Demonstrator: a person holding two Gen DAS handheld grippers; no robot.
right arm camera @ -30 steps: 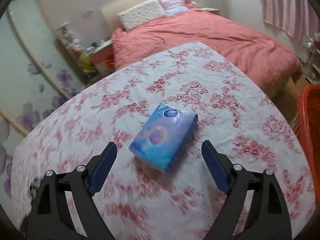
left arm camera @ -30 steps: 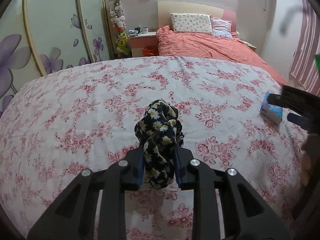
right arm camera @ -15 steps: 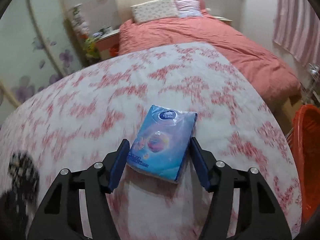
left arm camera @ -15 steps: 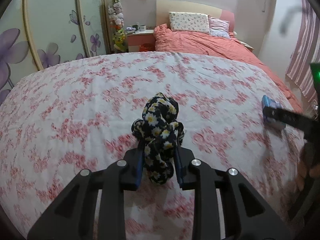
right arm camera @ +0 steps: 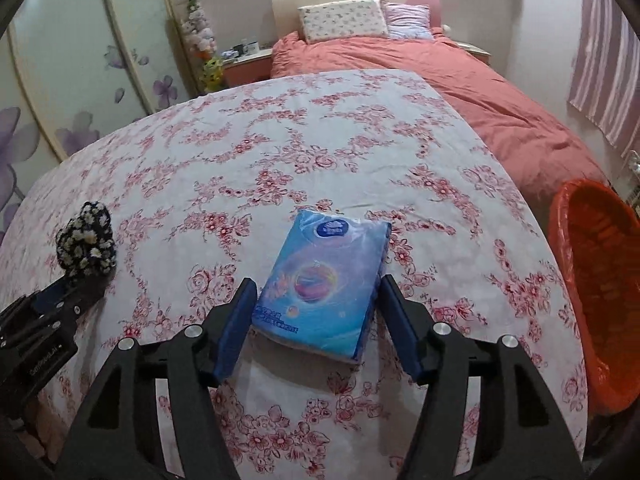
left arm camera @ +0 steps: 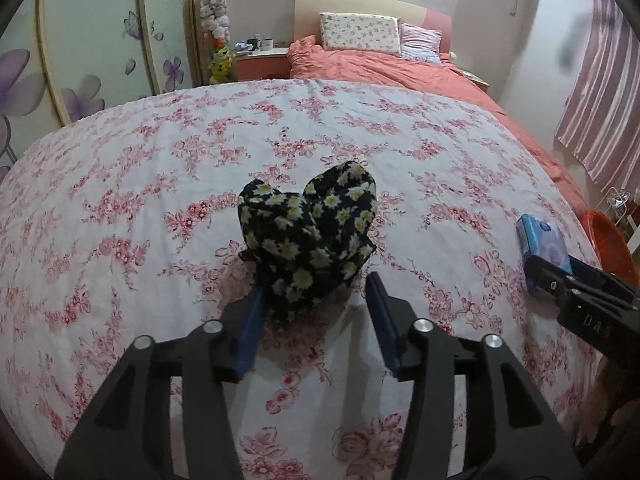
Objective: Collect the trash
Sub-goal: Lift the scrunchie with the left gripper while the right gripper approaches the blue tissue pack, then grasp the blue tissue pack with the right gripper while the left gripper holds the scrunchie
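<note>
Left gripper (left arm camera: 316, 312): sitting low over the flowered bedspread (left arm camera: 160, 184), fingers spread wide; the left finger (left arm camera: 250, 328) is touching the near edge of the daisy cloth (left arm camera: 308, 236), while the right finger is standing apart from it with a gap showing. Daisy cloth: a crumpled black bundle with white-and-yellow flowers, lying on the bedspread between and just beyond the fingertips, gripped by nothing; in the right wrist view the same cloth (right arm camera: 86, 244) is showing at the far left, just ahead of the left gripper (right arm camera: 60, 300). Right gripper (right arm camera: 316, 312): fingers closing in narrowly on either side of the tissue pack (right arm camera: 324, 284), the blue pads lying right against its near corners; whether they are actually pressing it cannot be told. Tissue pack: a blue plastic-wrapped packet, lying flat on the bedspread (right arm camera: 240, 160), its far end pointing away from the camera; in the left wrist view it (left arm camera: 542, 240) is lying near the right edge of the bedspread, with the right gripper (left arm camera: 560, 272) at its near end. Orange bin (right arm camera: 592, 280): standing off the right edge of the bedspread, mouth facing the camera. Beyond: a bed with a salmon quilt (right arm camera: 440, 72) and two pillows (right arm camera: 344, 20) is standing against the far wall.
</note>
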